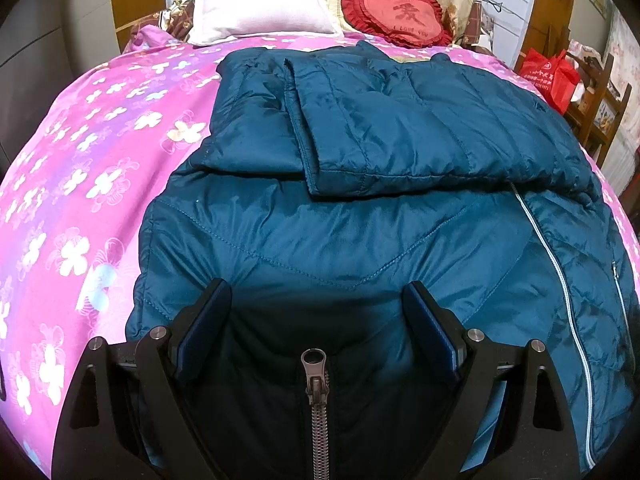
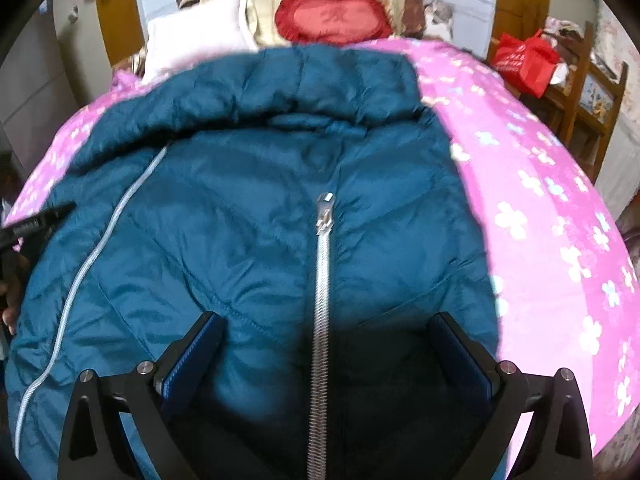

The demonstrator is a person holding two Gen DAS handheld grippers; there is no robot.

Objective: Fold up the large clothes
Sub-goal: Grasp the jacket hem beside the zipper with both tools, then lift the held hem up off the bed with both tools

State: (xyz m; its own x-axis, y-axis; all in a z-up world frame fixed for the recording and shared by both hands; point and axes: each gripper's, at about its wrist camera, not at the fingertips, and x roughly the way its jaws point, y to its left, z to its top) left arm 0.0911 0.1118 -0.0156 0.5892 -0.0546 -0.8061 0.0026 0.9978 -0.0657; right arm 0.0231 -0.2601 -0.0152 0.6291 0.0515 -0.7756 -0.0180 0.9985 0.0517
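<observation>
Left wrist view: teal puffer jacket [image 1: 340, 232] has sleeves [image 1: 384, 128] folded in at 12 o'clock; body fold remains. Left gripper [image 1: 316, 300] and right gripper [image 2: 328, 328] both gape, empty.

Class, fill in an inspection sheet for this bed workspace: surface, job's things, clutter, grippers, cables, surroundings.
Surface: pink flowered bedspread.
Job's things: teal padded jacket lying flat, sleeve folded across it; zip closed.
Clutter: white pillow and red heart cushion at the head.
Grippers: left gripper and right gripper open above the jacket, holding nothing.
Cables: nothing seen.
Surroundings: red bag on a wooden shelf.
</observation>
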